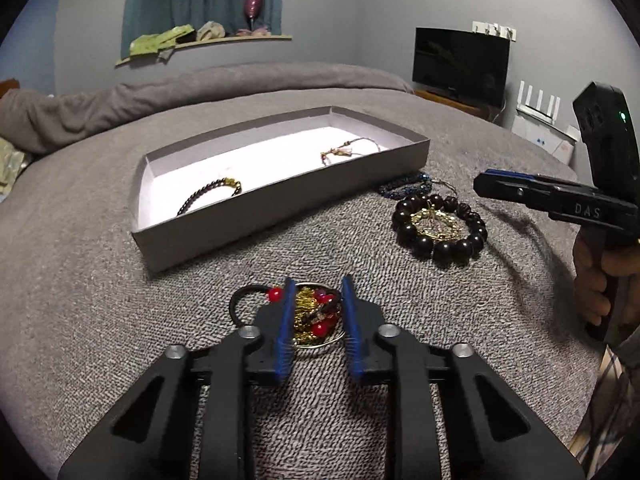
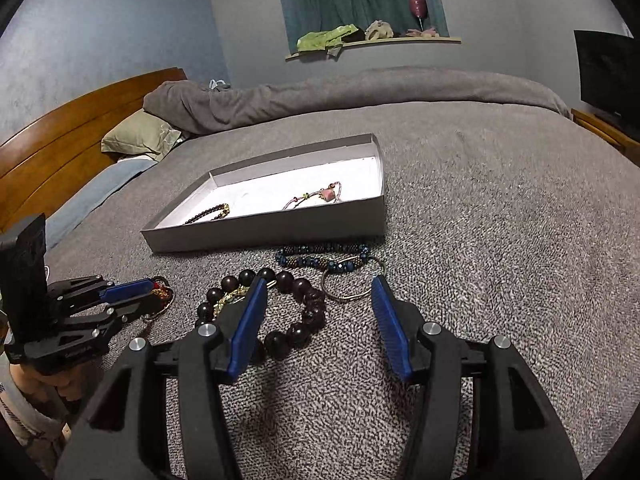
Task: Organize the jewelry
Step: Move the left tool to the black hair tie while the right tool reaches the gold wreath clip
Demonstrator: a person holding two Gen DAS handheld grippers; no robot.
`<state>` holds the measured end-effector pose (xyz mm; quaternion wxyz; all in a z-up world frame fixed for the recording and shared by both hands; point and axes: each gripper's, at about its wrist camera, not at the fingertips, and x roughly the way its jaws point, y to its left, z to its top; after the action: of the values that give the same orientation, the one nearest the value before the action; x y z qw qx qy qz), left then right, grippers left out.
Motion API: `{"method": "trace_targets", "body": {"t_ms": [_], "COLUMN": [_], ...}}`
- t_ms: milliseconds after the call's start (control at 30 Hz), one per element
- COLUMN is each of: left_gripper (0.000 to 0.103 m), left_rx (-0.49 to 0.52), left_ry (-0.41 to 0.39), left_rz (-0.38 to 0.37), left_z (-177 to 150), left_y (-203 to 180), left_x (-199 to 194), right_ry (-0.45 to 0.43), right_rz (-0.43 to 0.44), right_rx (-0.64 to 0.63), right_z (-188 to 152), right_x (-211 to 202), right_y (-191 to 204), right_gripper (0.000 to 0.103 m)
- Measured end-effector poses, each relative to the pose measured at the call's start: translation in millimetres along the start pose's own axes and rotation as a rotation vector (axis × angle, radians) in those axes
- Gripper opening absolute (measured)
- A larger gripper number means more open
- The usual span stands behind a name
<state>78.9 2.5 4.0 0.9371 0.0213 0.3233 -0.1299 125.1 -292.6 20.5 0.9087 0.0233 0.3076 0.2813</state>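
Down on the bed (image 1: 100, 280), the grey box (image 1: 256, 224) already holds two bracelets. In front of the box, the left tongs (image 1: 316, 320) straddle a tangled red-and-gold cluster (image 1: 316, 312), parted and not pinching so far as I can tell. The right tongs (image 2: 320, 316) hang spread wide above the dark bead bracelet (image 2: 296, 320), gripping nothing. The risk: closing on that tangle may snag only one strand, so the rest drags loose or spills short of the box.
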Motion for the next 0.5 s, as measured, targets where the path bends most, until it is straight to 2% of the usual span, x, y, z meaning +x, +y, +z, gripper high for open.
{"method": "trace_targets", "body": {"t_ms": [67, 400, 500], "left_gripper": [0.016, 0.016, 0.016], "left_rx": [-0.011, -0.037, -0.043], "left_ry": [-0.005, 0.032, 0.025], "left_rz": [-0.004, -0.088, -0.081], "left_z": [-0.7, -8.6, -9.1], "left_y": [2.5, 4.8, 4.6], "left_x": [-1.6, -3.8, -6.6], "right_ry": [0.001, 0.007, 0.007], "right_rz": [0.002, 0.006, 0.006], "right_rx": [-0.002, 0.004, 0.004], "right_z": [-1.4, -5.6, -5.9], "right_x": [-0.2, -1.2, -1.1], "right_y": [0.6, 2.5, 2.5], "right_gripper": [0.054, 0.054, 0.054]}}
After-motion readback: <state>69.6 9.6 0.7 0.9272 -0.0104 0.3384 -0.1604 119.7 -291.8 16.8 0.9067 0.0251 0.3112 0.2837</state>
